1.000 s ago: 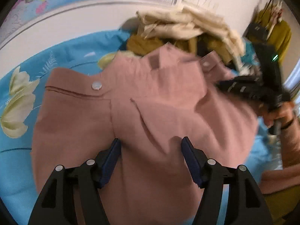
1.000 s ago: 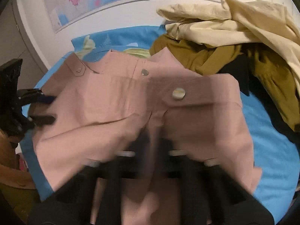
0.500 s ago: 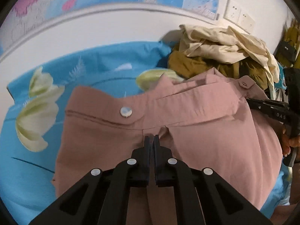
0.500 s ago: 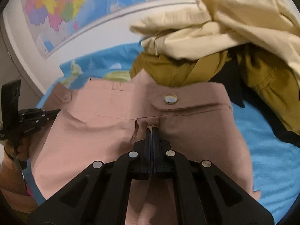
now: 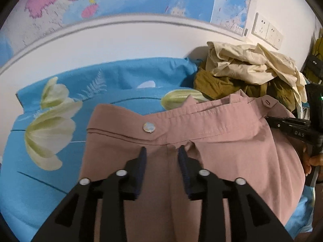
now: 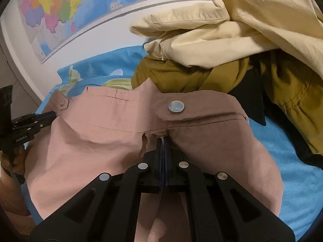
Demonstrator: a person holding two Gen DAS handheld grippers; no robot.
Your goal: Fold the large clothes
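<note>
Bunching under right gripper [image 6: 163, 141] – pink garment [image 6: 105, 133], btm cut off.

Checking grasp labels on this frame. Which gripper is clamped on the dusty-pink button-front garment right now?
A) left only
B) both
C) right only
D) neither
C: the right gripper has its jaws pressed together on a pinch of the dusty-pink button-front garment just below the placket, while the left gripper has just been opening, its pads standing apart over the cloth without pressing on it.
</note>
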